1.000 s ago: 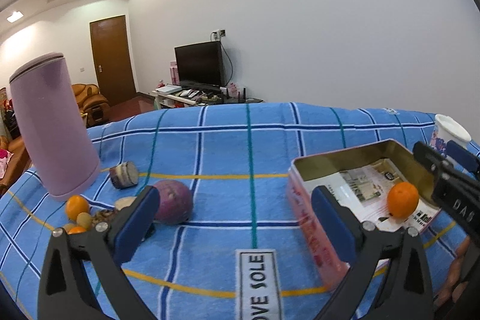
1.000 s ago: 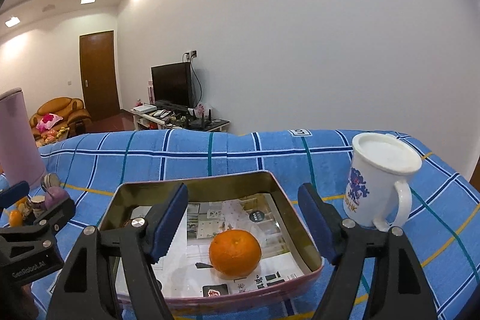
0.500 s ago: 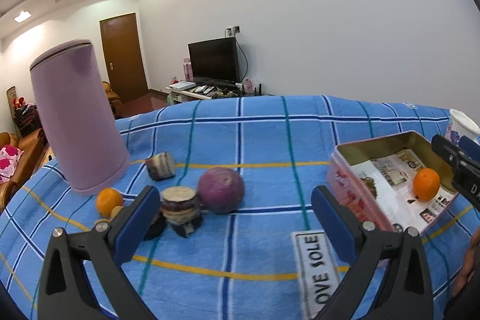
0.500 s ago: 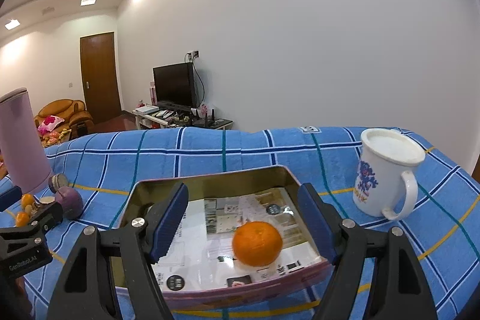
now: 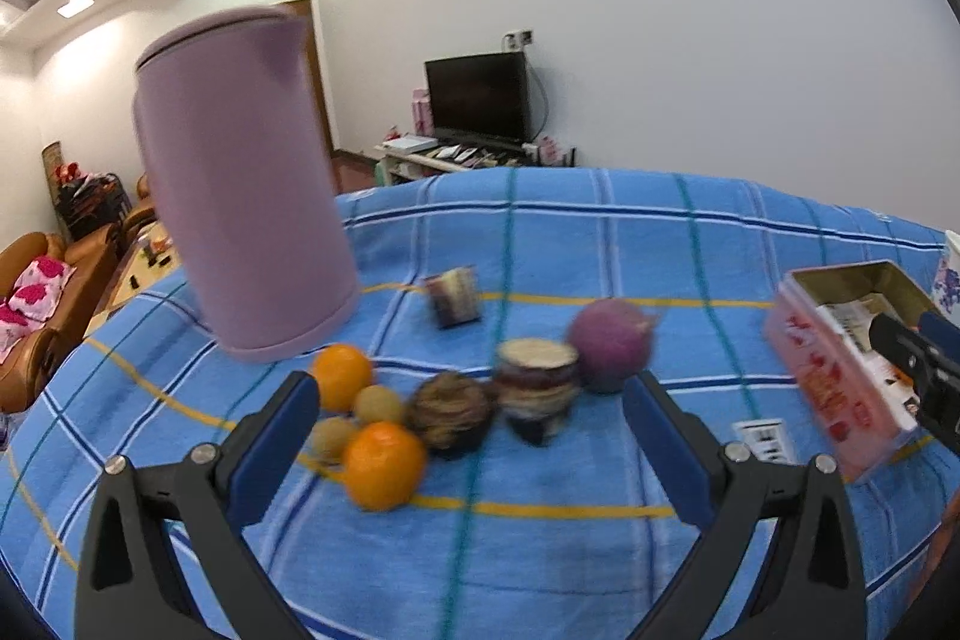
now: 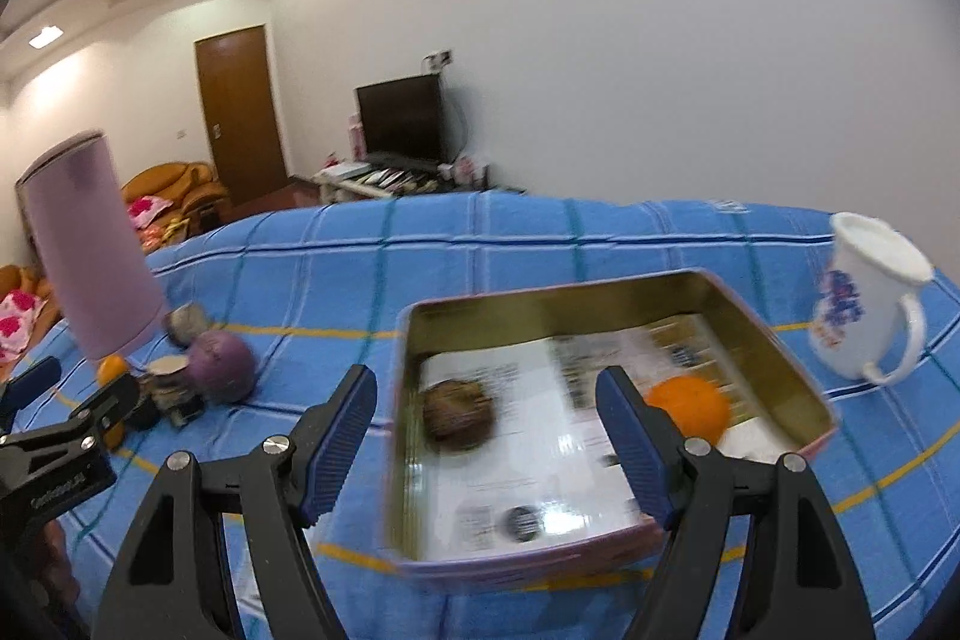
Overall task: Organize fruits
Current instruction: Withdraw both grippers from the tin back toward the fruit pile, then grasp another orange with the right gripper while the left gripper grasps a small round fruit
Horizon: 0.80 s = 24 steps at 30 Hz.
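Note:
In the left wrist view, my left gripper [image 5: 471, 430] is open and empty, low over a cluster of fruit on the blue checked cloth: a near orange [image 5: 384, 465], a far orange [image 5: 341, 376], two small tan fruits [image 5: 377, 404], a dark brown fruit [image 5: 451, 413], a cut striped piece [image 5: 536, 381] and a purple round fruit [image 5: 609, 346]. In the right wrist view, my right gripper [image 6: 486, 442] is open and empty over the near rim of the metal tin [image 6: 558, 565], which holds an orange [image 6: 690, 403] and a brown fruit [image 6: 459, 409].
A tall lilac kettle [image 5: 240, 232] stands just behind the fruit cluster at the left. Another cut piece [image 5: 453, 301] lies further back. A white mug [image 6: 864, 310] stands to the right of the tin. The tin [image 5: 840, 376] shows at the right of the left wrist view.
My left gripper has swung left toward the fruit cluster, which now sits between its fingers. My right gripper has turned left, so the tin's orange has shifted right in its view.

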Each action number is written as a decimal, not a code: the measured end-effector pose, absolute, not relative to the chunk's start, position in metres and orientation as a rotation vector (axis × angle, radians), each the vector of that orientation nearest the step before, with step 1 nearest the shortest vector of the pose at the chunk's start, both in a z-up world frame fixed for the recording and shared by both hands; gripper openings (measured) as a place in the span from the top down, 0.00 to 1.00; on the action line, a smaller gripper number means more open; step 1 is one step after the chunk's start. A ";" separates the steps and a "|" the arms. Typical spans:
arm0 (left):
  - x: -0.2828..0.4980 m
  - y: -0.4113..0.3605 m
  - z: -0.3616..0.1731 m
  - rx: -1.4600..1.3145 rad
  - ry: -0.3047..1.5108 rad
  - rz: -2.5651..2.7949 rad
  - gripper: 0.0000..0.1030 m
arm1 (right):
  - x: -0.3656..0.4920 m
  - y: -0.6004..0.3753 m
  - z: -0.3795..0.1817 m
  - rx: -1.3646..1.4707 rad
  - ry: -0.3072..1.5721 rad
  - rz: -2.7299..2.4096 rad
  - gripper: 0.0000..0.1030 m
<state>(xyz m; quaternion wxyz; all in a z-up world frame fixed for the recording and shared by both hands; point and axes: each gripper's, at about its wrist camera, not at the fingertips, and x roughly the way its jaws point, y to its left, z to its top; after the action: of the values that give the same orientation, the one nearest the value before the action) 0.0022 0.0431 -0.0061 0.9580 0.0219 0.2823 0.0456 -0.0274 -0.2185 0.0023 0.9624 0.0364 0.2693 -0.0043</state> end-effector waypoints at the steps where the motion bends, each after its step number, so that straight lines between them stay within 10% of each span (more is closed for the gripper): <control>1: 0.003 0.051 -0.007 0.043 0.579 0.100 0.00 | -0.027 -0.209 0.001 0.071 0.555 0.011 0.26; 24: 0.019 0.210 -0.016 -0.107 0.619 0.346 0.00 | -0.014 -0.030 -0.019 -0.041 0.729 0.429 0.26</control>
<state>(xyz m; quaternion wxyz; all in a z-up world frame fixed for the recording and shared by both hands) 0.0190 0.2096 -0.0163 0.9364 -0.0526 0.3029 0.1691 -0.0138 -0.0298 -0.0194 0.9116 -0.0198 0.3539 0.2082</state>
